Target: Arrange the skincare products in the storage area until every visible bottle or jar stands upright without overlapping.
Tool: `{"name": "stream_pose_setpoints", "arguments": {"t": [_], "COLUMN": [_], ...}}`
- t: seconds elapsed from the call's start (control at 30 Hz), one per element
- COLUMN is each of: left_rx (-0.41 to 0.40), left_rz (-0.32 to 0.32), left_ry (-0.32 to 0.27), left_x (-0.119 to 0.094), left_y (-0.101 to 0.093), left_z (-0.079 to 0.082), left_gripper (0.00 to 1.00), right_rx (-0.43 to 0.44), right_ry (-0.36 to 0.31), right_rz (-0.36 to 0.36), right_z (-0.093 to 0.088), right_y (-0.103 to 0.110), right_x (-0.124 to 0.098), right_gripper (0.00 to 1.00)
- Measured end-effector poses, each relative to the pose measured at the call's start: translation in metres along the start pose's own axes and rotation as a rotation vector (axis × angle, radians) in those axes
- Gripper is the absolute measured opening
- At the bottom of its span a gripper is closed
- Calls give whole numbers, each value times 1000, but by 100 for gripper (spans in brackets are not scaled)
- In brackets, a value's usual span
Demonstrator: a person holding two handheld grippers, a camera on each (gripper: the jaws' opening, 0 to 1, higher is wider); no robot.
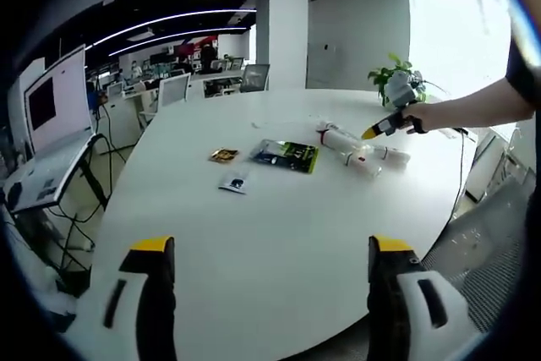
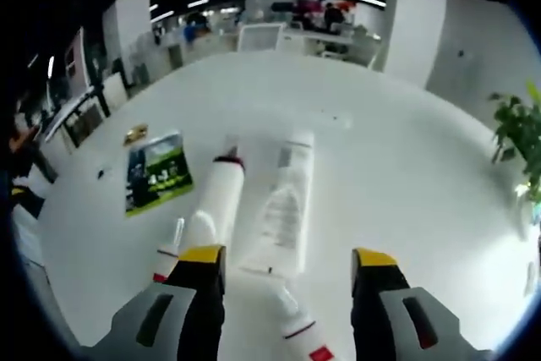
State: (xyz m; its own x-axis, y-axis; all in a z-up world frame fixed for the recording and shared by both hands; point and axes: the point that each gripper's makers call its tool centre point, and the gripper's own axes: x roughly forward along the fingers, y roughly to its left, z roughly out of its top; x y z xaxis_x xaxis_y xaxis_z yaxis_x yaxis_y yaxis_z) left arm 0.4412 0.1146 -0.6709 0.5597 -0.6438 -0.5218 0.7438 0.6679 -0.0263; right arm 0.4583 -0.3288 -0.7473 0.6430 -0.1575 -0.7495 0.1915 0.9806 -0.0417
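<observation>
Jaws of the right gripper (image 2: 288, 264) stand spread above a slim white plastic tube (image 2: 285, 200) lying flat mid-desk beside a white red-collared bottle (image 2: 217, 196). Likely light, smooth, slightly squashy; grip its midsection. The left gripper (image 1: 270, 251) hovers spread near the white desk (image 1: 279, 234) edge.

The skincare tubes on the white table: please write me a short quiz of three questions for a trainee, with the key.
1. True or false: the white tubes stand upright on the white table.
2. Which gripper is over the tubes? A) left gripper B) right gripper
3. Fill in: beside the tubes lies a flat dark ____ with green print.

Key: 1 false, they lie on their sides; 2 B; 3 packet.
</observation>
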Motion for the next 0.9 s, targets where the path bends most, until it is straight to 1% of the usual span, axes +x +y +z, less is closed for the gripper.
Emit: {"name": "stream_pose_setpoints", "arguments": {"t": [0.17,0.27,0.53,0.73,0.9], "left_rx": [-7,-14,-9,-16,-16], "left_rz": [7,14,22,27,32], "left_ry": [-3,-2,2,5,8], "left_x": [0,0,0,0,0], "left_y": [2,4,4,6,7], "left_z": [0,0,0,-1,-1], "left_gripper": [90,90,90,90,90], "right_rx": [-25,-21,-22,-19,-1], "right_ry": [36,44,61,78,88], "right_rz": [-9,-4,25,26,29], "right_z": [3,3,-2,-5,-5], "right_y": [-2,0,9,8,8], "right_x": [12,16,25,32,39], "right_gripper": [55,51,49,47,43]}}
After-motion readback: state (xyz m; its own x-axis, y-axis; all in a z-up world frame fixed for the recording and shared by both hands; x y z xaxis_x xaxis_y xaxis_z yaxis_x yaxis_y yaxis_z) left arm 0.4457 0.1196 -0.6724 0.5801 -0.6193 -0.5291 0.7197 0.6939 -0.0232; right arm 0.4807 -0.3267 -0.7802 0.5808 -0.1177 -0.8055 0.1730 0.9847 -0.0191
